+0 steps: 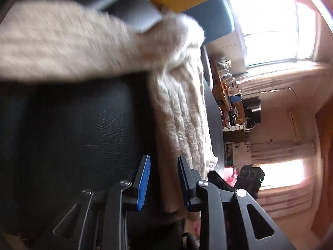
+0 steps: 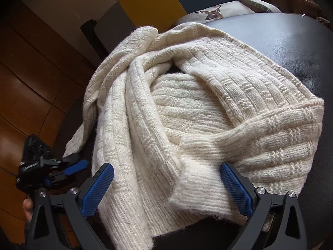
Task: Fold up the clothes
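A cream ribbed knit sweater (image 2: 187, 104) lies bunched on a black leather seat (image 2: 291, 41). My right gripper (image 2: 166, 166) is open wide just above its near edge, and a folded cuff (image 2: 197, 187) lies between the blue pads (image 2: 237, 187). In the right wrist view my left gripper (image 2: 72, 166) is at the sweater's left corner, over the seat's edge. In the tilted, blurred left wrist view, the sweater (image 1: 183, 108) hangs over the dark seat (image 1: 72, 125). A shaded strip of it runs between the narrowly spaced pads of my left gripper (image 1: 164, 158), which is shut on it.
A wooden floor (image 2: 31, 83) lies to the left of the seat. Yellow (image 2: 154, 0) and blue panels and a deer-print cushion (image 2: 212, 12) stand behind it. The left wrist view shows a bright window (image 1: 270, 27) and a cluttered shelf (image 1: 229, 95). A person's hand (image 2: 27, 206) shows at lower left.
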{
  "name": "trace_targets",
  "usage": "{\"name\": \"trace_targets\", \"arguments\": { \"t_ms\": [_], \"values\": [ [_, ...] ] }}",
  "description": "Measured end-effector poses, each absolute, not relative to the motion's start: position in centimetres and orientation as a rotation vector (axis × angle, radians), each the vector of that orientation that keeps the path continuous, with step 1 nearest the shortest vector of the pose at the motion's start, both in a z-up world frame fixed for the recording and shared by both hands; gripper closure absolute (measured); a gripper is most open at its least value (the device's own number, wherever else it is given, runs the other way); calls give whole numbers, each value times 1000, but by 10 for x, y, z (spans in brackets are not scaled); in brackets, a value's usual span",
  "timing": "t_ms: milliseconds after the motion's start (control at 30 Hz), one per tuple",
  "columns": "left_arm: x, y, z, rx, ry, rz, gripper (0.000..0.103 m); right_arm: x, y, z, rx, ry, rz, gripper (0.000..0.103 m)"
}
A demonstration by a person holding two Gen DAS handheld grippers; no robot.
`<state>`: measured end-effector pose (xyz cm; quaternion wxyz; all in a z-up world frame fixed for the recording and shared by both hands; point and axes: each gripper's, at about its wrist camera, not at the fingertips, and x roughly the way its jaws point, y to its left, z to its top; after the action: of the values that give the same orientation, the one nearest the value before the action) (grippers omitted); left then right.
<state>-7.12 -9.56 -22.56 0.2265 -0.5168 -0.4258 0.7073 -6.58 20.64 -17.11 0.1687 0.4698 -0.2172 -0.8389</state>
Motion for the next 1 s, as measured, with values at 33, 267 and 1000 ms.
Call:
{"name": "trace_targets", "arguments": {
  "t_ms": [33, 267, 1000],
  "values": [
    [-76, -89, -230, -1430, -1200, 1924, 73, -65, 208, -171, 1326, -630, -2378, 0],
    [-103, -56, -248, -1444, -1308, 1882, 67, -64, 212, -173, 1273, -664, -2363, 0],
    [-47, -207, -216, -1439, -1022, 2472, 95, -115, 178, -136, 1290, -474, -2303, 0]
  ]
}}
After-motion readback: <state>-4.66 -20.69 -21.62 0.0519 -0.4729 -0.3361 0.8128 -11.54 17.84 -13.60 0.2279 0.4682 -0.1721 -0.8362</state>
